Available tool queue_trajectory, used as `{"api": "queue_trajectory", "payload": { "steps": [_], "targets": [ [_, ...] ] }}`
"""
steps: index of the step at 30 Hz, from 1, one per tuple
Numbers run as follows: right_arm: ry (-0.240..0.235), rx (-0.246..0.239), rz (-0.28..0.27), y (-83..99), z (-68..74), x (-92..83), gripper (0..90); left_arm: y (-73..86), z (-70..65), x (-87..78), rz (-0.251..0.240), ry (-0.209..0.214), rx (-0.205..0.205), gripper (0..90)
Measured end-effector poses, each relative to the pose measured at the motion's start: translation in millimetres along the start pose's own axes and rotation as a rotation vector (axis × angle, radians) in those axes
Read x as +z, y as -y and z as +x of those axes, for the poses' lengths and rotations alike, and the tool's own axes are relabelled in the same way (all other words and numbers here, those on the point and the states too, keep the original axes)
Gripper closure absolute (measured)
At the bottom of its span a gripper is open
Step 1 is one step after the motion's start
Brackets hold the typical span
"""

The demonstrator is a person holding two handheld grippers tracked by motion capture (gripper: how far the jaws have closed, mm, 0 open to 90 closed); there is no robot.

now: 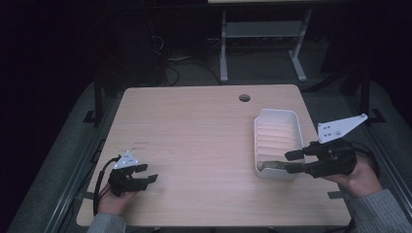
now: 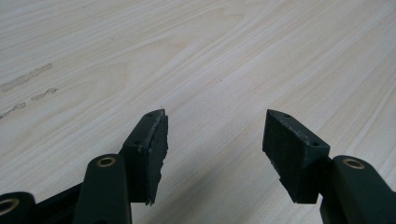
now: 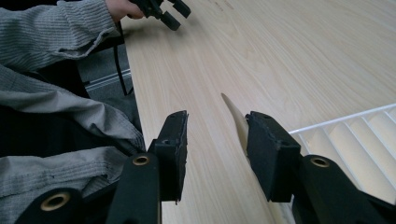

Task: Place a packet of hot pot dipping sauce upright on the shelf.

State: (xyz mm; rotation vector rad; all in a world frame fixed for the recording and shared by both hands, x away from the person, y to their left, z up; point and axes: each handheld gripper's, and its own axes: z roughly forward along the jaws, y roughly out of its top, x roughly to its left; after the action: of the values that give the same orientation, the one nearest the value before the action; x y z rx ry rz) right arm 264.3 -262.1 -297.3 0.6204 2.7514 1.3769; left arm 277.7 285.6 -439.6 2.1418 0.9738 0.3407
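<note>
A white ribbed tray [image 1: 277, 112] stands at the table's right side; its rim [image 3: 345, 121] runs beside my right gripper's jaws. My right gripper [image 1: 287, 162] is at the tray's near end, jaws apart. A thin, pale, blade-shaped piece [image 3: 236, 119] lies against the inner face of one jaw and points forward; from above the piece [image 1: 269, 166] reaches across the tray's near end. What it is I cannot tell. My left gripper [image 1: 150, 173] rests near the front left of the wooden table [image 1: 194, 126], open [image 2: 215, 116] over bare wood, and it appears far off as the left gripper [image 3: 168, 11].
A round cable hole [image 1: 244, 98] sits near the table's far edge. Faint smudge marks [image 2: 28, 77] mark the wood ahead of the left gripper. A grey sleeve [image 3: 51, 28] lies along the table's front edge. Desk legs [image 1: 223, 48] stand on the floor beyond.
</note>
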Motion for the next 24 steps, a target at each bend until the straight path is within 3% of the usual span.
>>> {"api": "queue_trajectory", "payload": {
  "steps": [18,24],
  "targets": [
    [-0.012,-0.029,0.015,2.7,21.9,15.0,57.0,-0.5,-0.6,0.1,-0.003,0.003,0.004,39.4],
    [-0.014,-0.038,0.028,5.1,30.4,28.8,55.6,-0.4,-0.4,-0.2,-0.005,0.003,0.003,39.4]
  ]
}}
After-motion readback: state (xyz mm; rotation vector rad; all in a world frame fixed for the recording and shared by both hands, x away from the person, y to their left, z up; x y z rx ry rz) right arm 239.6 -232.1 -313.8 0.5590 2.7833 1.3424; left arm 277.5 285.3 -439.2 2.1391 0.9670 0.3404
